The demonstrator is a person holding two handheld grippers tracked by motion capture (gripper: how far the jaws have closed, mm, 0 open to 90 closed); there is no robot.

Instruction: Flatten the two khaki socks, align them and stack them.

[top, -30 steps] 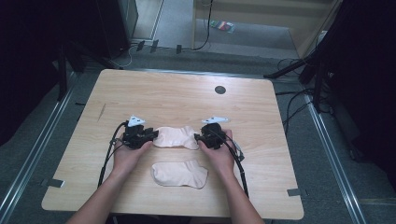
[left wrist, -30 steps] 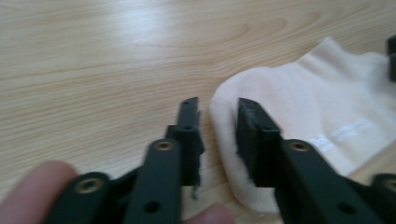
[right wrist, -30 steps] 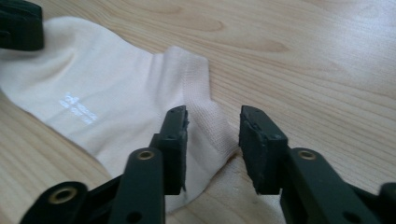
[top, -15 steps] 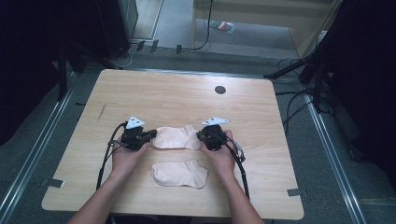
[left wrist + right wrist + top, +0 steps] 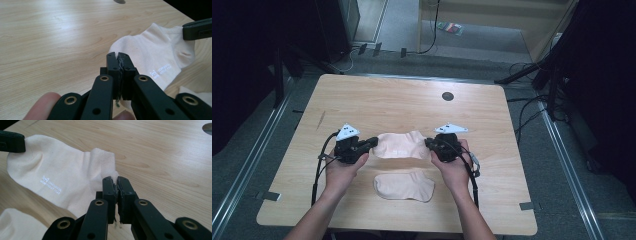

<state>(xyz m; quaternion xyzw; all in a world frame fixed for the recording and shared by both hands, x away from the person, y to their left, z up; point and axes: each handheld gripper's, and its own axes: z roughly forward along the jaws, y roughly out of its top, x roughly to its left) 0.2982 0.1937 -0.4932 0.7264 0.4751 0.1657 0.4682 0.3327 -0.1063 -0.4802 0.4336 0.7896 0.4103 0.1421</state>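
Soft knit cloth sock (image 5: 401, 145) — matt wood-grain table (image 5: 402, 100)

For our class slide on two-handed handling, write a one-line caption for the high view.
Left gripper and right gripper pinch opposite ends of the upper sock; a second sock lies on the table.

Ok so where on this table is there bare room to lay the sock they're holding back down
The far half of the table is bare, from the held sock up to the round hole. The left and right edges beyond the left tongs and right tongs are free too. It is crowded near the person, around the second sock.
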